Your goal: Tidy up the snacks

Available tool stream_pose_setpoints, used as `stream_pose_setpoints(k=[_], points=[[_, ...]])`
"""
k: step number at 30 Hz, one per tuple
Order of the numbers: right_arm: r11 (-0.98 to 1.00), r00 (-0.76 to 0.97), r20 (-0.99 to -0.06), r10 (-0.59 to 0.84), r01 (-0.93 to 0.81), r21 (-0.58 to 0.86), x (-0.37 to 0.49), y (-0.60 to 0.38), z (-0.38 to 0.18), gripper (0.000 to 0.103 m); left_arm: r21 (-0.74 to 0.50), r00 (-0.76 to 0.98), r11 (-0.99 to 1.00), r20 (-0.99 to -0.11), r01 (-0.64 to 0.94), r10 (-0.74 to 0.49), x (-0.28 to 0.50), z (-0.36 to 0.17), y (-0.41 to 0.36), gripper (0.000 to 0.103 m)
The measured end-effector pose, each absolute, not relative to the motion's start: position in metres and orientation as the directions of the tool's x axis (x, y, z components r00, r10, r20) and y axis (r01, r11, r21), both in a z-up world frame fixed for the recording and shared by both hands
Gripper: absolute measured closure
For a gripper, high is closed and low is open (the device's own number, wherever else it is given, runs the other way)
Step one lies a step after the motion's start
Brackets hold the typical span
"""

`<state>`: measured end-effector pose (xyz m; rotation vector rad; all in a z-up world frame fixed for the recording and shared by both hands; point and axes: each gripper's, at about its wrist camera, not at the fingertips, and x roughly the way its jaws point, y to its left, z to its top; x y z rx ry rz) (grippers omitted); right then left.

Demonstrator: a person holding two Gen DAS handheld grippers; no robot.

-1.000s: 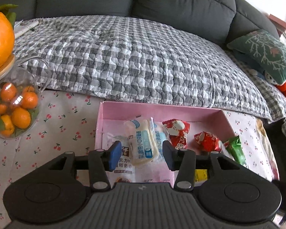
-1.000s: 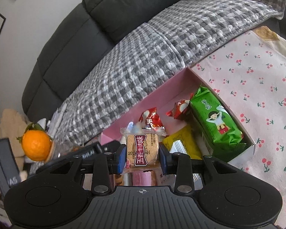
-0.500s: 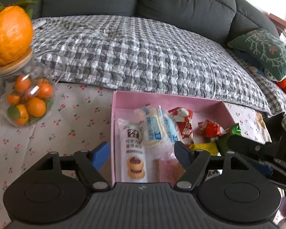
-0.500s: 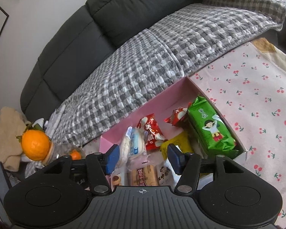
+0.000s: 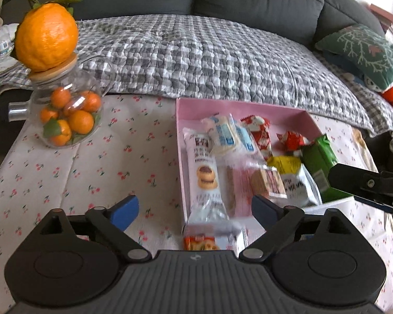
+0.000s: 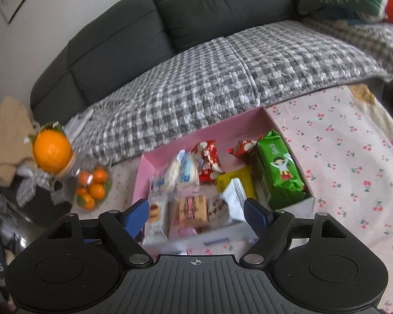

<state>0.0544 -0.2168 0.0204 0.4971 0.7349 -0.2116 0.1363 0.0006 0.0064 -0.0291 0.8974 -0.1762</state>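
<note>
A pink box on the cherry-print cloth holds several snacks: a long white biscuit pack, blue-white packs, red candies, a yellow pack, a green pack and a brown beef-snack pack. My left gripper is open and empty, above the box's near end. My right gripper is open and empty, just above the brown pack and the near edge of the box. The right gripper also shows at the right of the left wrist view.
A glass jar of small oranges with a big orange on its lid stands left of the box. A grey sofa with a checked quilt runs behind the table. A green cushion lies at right.
My right gripper opened and let go of the brown beef-snack pack, which now lies in the box. Both grippers opened wider and drew back from the box.
</note>
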Motion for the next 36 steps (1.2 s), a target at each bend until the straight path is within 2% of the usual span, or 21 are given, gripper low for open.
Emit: stream_pose_setpoints(k=[7, 14, 30, 33, 36], points=[[0.91, 0.711, -0.7, -0.061, 0.328, 0.254, 0.028, -0.208, 0.028, 0.014, -0.083, 0.623, 0.977, -0.759, 0.195, -0.189, 0.106, 0.004, 0.006, 0.002], [0.935, 0.686, -0.721, -0.098, 0.312, 0.171, 0.002, -0.209, 0.026, 0.013, 0.011, 0.629, 0.95, -0.752, 0.312, -0.198, 0.077, -0.005, 0.005, 0.002], [0.958, 0.575, -0.794, -0.195, 0.286, -0.028, -0.049, -0.221, -0.011, 0.012, 0.004, 0.568, 0.906, -0.78, 0.423, -0.262, 0.033, -0.03, -0.009, 0.001], [0.959, 0.554, -0.807, -0.204, 0.281, -0.049, -0.054, -0.221, -0.018, 0.012, 0.012, 0.545, 0.858, -0.777, 0.513, -0.315, 0.023, -0.036, -0.021, 0.003], [0.959, 0.544, -0.809, -0.221, 0.274, -0.077, -0.057, -0.219, -0.02, 0.012, 0.003, 0.475, 0.721, -0.755, 0.692, -0.452, 0.016, -0.042, -0.032, 0.006]])
